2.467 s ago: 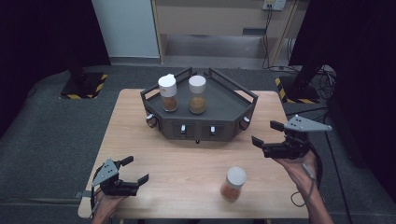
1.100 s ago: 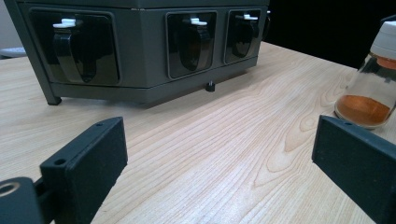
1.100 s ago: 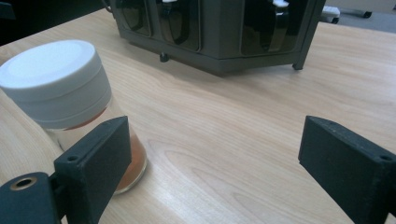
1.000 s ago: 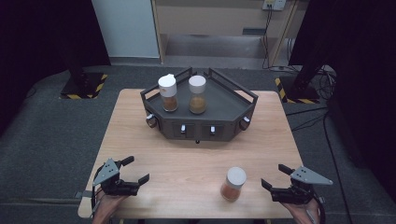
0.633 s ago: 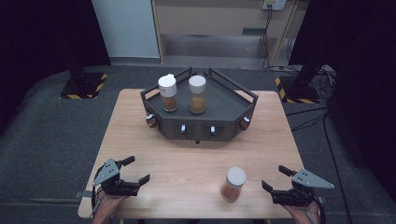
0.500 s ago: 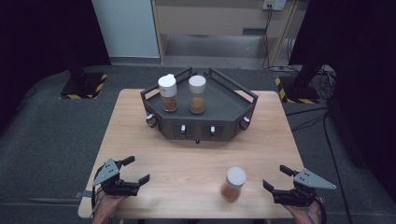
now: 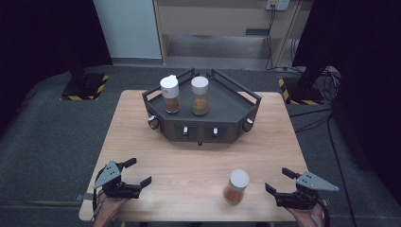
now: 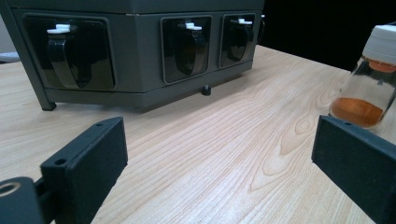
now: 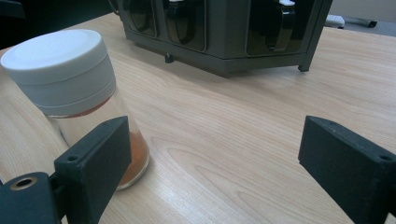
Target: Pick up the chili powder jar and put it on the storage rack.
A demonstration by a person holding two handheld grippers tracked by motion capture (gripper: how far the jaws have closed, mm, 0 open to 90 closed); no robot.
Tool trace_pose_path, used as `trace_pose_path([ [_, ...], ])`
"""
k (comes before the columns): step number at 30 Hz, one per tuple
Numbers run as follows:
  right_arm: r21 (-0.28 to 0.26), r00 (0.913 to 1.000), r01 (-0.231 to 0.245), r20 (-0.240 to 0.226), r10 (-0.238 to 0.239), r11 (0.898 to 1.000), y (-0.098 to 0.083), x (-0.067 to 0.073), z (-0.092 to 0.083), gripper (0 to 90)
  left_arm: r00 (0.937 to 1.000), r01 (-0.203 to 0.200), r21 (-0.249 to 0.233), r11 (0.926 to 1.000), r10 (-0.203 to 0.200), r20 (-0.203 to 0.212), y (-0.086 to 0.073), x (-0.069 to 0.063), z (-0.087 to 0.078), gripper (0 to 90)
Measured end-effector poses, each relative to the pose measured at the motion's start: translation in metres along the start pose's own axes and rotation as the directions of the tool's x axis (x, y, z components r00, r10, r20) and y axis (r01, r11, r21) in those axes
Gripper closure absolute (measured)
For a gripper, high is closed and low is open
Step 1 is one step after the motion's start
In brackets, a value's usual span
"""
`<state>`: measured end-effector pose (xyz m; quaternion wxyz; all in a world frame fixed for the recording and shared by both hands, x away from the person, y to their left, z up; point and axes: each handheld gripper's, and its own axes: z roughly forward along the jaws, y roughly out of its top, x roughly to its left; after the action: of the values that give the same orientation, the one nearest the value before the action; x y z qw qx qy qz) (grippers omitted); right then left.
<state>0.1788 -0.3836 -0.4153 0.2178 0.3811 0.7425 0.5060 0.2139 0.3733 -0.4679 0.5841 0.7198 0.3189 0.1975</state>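
Spice jar [image 7: 236,186] stood upright on counter [image 7: 189,165] at 6 o'clock from rack [image 7: 203,113]; right hand-held gripper [image 7: 283,182] at jar's 3 o'clock, jaws apart, empty; left hand-held gripper [image 7: 138,171] at 9 o'clock, jaws apart, empty

Glossy glass jar [image 7: 236,187], wood table [image 7: 189,165].

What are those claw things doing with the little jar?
A person holds tongs in each hand at a wooden table. The right tongs are open beside the orange spice jar, not touching it. The left tongs rest open. Two more jars stand on the dark tray.
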Motion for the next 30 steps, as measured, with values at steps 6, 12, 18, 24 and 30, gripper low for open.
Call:
trace_pose_path([
  [6,-0.021,0.9999,-0.017,-0.002,0.017,1.000,0.000,-0.001,-0.002,9.5,0.9999,0.011,-0.006,0.9999,-0.011,-0.002,-0.001,0.001,-0.001,2.4],
  [12,-0.052,0.9997,-0.017,-0.016,0.016,0.998,0.005,-0.002,-0.005,9.2,0.9997,0.025,-0.018,0.9995,-0.025,-0.007,-0.004,0.003,-0.004,2.4],
  [18,-0.087,0.9993,-0.017,-0.036,0.014,0.996,0.012,-0.001,-0.011,8.4,0.9998,0.021,-0.008,0.9998,-0.021,-0.006,-0.003,0.002,-0.002,2.5],
  [24,-0.099,0.9970,0.002,-0.077,-0.009,0.995,0.027,0.001,-0.015,7.8,0.9998,0.017,-0.008,0.9998,-0.017,-0.009,-0.002,0.001,-0.003,2.4],
  [30,-0.089,0.9934,0.043,-0.102,-0.052,0.995,0.044,0.005,-0.014,7.3,0.9998,0.012,-0.001,0.9999,-0.012,-0.013,-0.001,0.000,-0.003,2.4],
])
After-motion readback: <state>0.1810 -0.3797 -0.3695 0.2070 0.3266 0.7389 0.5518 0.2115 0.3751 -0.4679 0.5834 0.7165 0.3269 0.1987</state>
